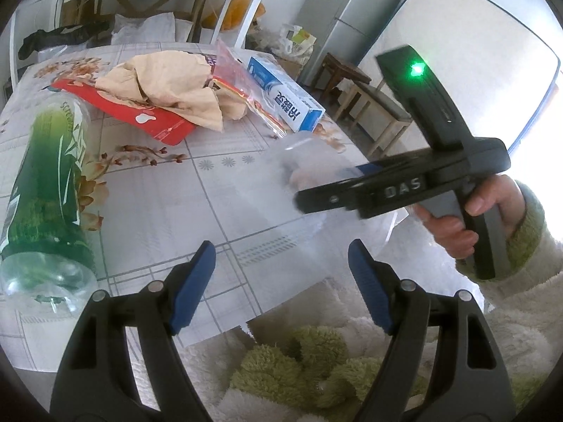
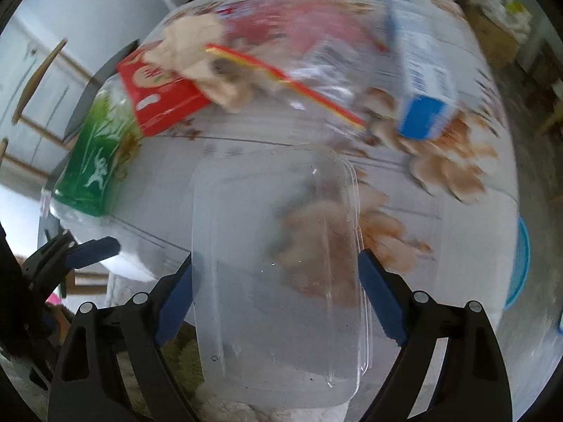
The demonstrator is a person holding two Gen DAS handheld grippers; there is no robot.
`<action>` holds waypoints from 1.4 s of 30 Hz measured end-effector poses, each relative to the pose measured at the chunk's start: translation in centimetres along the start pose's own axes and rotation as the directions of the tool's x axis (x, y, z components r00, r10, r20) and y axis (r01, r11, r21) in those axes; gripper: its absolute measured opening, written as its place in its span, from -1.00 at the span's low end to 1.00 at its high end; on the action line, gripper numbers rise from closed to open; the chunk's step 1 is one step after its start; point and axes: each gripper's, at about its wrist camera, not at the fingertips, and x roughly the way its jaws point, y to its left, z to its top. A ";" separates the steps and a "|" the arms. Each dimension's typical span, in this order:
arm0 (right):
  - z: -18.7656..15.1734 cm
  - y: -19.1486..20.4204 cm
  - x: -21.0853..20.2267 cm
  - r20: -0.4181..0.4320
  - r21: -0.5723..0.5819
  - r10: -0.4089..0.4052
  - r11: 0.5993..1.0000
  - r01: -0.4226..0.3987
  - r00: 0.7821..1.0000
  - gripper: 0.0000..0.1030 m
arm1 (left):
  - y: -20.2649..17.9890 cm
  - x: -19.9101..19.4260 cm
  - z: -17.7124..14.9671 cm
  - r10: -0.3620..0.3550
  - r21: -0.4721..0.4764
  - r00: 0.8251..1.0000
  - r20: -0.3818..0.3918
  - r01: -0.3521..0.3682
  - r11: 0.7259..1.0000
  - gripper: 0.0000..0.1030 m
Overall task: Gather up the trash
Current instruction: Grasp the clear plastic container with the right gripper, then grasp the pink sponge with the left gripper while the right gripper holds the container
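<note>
My right gripper (image 2: 276,281) is shut on a clear plastic container (image 2: 278,263) held over the table's near edge; it also shows blurred in the left wrist view (image 1: 281,190), with the right gripper (image 1: 309,197) on it. My left gripper (image 1: 281,281) is open and empty, above the table edge just left of the container. On the table lie a green-labelled plastic bottle (image 1: 45,190), a red box (image 1: 140,112), crumpled beige paper (image 1: 172,84), a clear zip bag (image 1: 242,81) and a blue-white toothpaste box (image 1: 285,95).
The floral tablecloth (image 1: 169,190) covers the table. A fluffy white and green garment (image 1: 309,362) is below the near edge. A fridge (image 1: 352,10), wooden stools (image 1: 369,105) and a shelf (image 1: 140,0) stand beyond. A blue-rimmed object (image 2: 520,263) sits at the right.
</note>
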 end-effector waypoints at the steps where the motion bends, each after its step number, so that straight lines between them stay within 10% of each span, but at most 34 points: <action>1: -0.4 -0.9 -0.4 0.009 0.022 -0.010 1.000 0.010 1.000 0.67 | -0.1 0.2 0.1 0.003 0.003 1.000 -0.003 -0.003 1.000 0.43; 21: -1.7 -2.2 -0.8 0.079 0.020 -0.070 0.997 0.068 0.994 0.75 | -2.2 0.9 3.1 0.114 0.060 0.993 0.013 -0.114 0.992 0.43; 31: -0.8 -3.8 -0.9 0.121 0.052 -0.020 0.999 0.013 0.992 0.63 | 3.4 -6.5 16.0 0.214 0.141 0.967 0.141 -0.233 0.962 0.59; 37: -0.2 -5.6 -1.3 0.132 0.096 0.016 0.995 -0.029 0.991 0.63 | 10.3 -0.9 23.9 0.185 0.229 0.982 -0.033 -0.173 0.958 0.65; 42: 0.2 -6.5 -1.5 0.126 0.138 0.030 0.989 -0.048 0.992 0.63 | 14.2 6.4 27.2 0.204 0.344 0.958 -0.203 -0.125 0.930 0.65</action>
